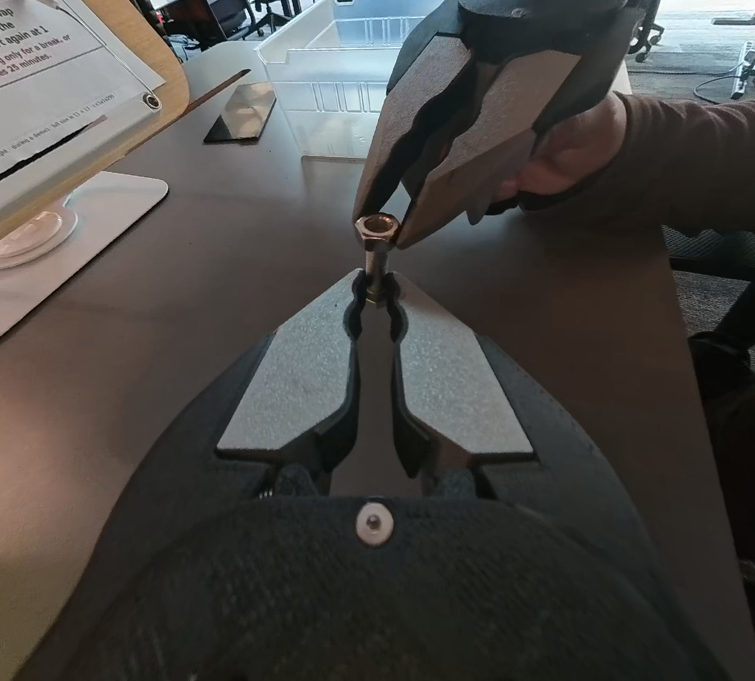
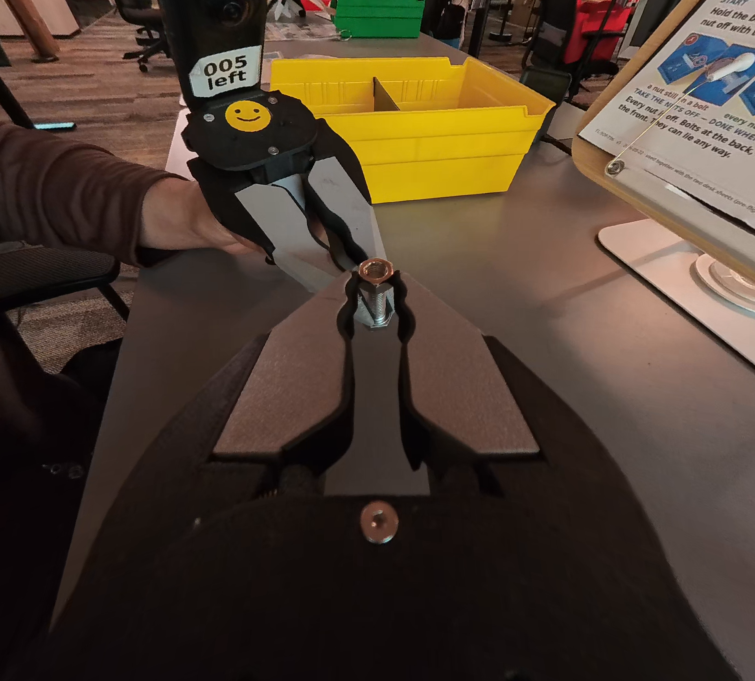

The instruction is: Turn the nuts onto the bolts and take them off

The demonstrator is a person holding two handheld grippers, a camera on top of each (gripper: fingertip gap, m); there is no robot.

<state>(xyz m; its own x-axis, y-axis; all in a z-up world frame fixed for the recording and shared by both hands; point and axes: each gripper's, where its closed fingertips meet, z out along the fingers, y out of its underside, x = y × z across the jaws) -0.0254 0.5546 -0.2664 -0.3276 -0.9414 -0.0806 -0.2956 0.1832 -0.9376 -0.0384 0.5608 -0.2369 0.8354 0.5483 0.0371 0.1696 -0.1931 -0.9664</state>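
Observation:
A silver bolt (image 1: 374,262) stands upright above the dark table (image 1: 245,253). My left gripper (image 1: 375,286) is shut on its lower end, near the head. A copper-coloured nut (image 1: 375,230) sits at the very top of the thread, its hole facing up. My right gripper (image 1: 380,229) comes down from the upper right and is shut on the nut. In the right wrist view the nut (image 2: 375,269) sits between my right gripper's (image 2: 375,278) tips, with the bolt (image 2: 375,304) below it. The left gripper (image 2: 369,306) reaches in from the left, its tips partly hidden.
A clear plastic bin (image 1: 339,89) stands behind the bolt. A yellow divided bin (image 2: 408,155) is at the other end. A sign stand (image 1: 61,61) on a white base (image 2: 653,253) and a black plate (image 1: 241,114) are nearby. The table edge (image 1: 674,314) borders a chair. Less than 4 cm separates the two grippers' tips.

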